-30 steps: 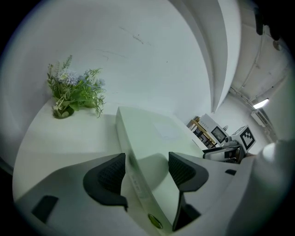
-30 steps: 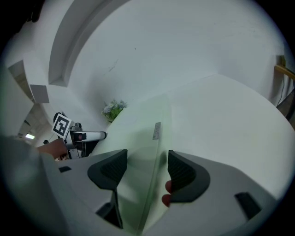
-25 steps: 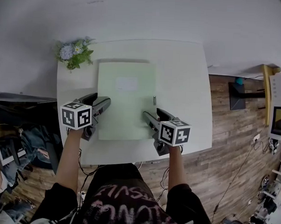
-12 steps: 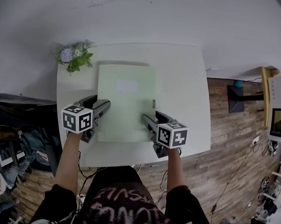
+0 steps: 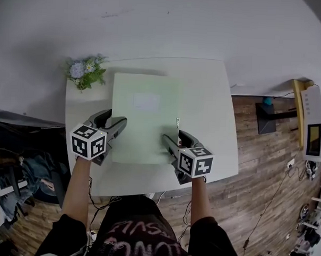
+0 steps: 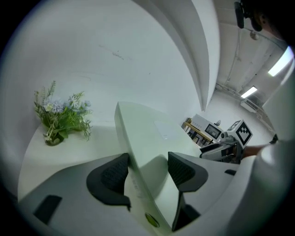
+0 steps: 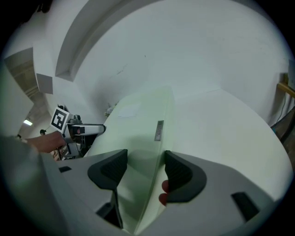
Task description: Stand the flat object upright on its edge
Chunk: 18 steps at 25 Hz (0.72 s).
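Head view: white table (image 5: 207, 100), one pale green flat folder (image 5: 144, 124) lying flat on it at mid-table, long side running away from the person. One bunch of flowers (image 5: 84, 71) at the far left corner, well apart from the folder. One white label (image 5: 146, 101) on the folder's top face; one small grey strip (image 5: 178, 122) at its right edge.

Two tools, one per hand. Left tool (image 5: 112, 125) at the folder's near left edge, right tool (image 5: 173, 140) at its near right edge. Two marker cubes, one on each: left (image 5: 88, 141), right (image 5: 195, 162). Only this view shows the wooden floor (image 5: 265, 172) to the right of the table.

Left gripper view gives what the head view cannot: the jaws stand apart, the folder's left edge runs up between them, and a narrow side face with a small green round spot (image 6: 147, 219) shows. One pad sits just beside that side face, the other over the top face. The flowers lie to the left, the other tool far right.

Right gripper view: jaws likewise apart, the folder's right edge between them, the grey strip just ahead of the pads. Whether either pad presses on the folder, cannot tell.
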Each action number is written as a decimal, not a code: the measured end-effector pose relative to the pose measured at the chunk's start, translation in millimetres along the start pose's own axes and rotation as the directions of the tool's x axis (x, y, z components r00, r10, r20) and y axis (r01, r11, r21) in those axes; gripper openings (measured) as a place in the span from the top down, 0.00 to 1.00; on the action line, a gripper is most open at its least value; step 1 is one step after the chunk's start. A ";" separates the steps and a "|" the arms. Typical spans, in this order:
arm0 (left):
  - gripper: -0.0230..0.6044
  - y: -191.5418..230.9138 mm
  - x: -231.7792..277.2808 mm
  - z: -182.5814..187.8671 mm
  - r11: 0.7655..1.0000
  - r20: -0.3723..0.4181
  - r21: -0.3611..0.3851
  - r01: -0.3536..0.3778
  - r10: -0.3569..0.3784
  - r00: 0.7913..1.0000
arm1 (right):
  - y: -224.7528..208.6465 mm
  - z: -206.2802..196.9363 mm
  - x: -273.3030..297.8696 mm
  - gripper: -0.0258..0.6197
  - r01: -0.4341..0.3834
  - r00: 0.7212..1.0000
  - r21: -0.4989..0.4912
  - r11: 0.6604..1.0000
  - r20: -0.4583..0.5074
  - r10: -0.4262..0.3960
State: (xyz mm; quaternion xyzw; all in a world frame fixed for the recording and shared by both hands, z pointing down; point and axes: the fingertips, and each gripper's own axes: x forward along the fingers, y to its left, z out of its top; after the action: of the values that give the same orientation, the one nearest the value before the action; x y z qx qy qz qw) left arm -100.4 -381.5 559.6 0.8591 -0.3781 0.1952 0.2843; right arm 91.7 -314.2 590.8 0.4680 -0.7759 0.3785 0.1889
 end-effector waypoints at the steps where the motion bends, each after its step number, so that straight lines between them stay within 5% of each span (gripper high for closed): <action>1: 0.51 -1.6 -1.5 4.0 1.000 0.013 0.016 0.003 -0.003 1.000 | 0.7 2.5 -1.8 0.55 0.005 1.000 -0.012 1.000 0.014 -0.005; 18: 0.51 -36.3 -35.4 51.4 0.954 0.267 0.293 -0.064 -0.017 0.963 | 15.1 35.7 -33.4 0.55 0.121 0.959 -0.221 0.968 0.277 -0.056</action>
State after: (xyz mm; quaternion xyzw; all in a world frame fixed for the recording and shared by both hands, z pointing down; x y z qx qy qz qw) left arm -89.2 -375.1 488.6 0.9060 -0.3893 0.1360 0.0954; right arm 97.2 -317.8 540.1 0.5238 -0.8118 0.2080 0.1529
